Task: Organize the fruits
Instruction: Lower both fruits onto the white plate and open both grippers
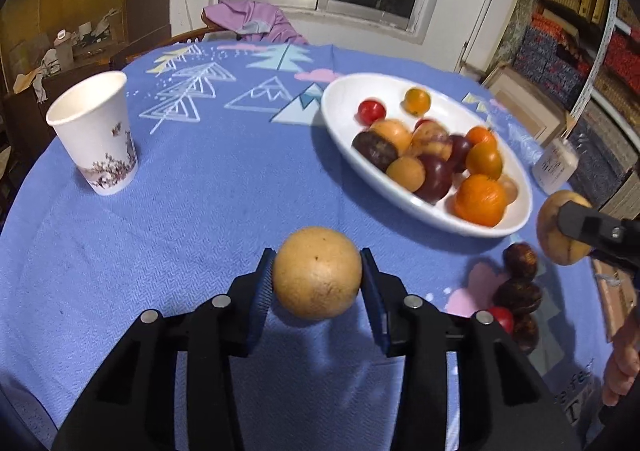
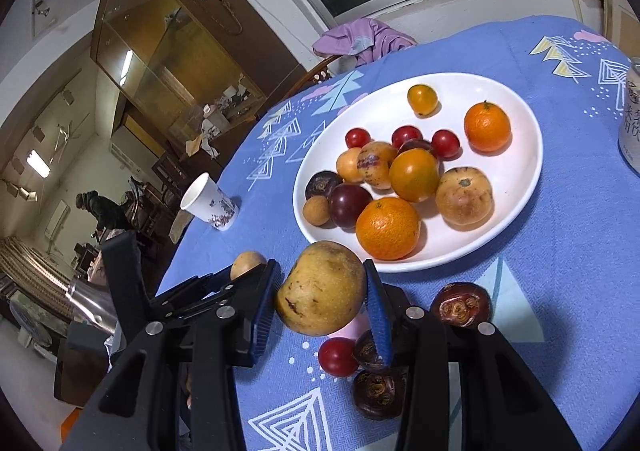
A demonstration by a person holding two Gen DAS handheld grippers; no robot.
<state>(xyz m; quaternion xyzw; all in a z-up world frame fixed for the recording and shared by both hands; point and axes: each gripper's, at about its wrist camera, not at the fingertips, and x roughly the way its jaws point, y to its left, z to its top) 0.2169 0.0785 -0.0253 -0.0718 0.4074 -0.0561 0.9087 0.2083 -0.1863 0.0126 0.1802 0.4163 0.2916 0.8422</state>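
Note:
My left gripper (image 1: pixel 317 279) is shut on a round tan fruit (image 1: pixel 317 272) and holds it above the blue tablecloth, left of the white plate (image 1: pixel 340 99). My right gripper (image 2: pixel 322 293) is shut on a yellow-brown pear (image 2: pixel 321 288), held above the cloth at the plate's (image 2: pixel 520 211) near edge. The plate holds several oranges, tomatoes, plums and tan fruits. Three dark water chestnuts (image 2: pixel 462 304) and a red cherry tomato (image 2: pixel 337 356) lie on the cloth under the right gripper. The right gripper with its pear (image 1: pixel 558 227) shows at the right edge of the left wrist view.
A white paper cup (image 1: pixel 96 131) stands on the table's left side, also in the right wrist view (image 2: pixel 210 203). A white can (image 2: pixel 632 119) stands right of the plate. A chair with purple cloth (image 1: pixel 256 21) is behind the table.

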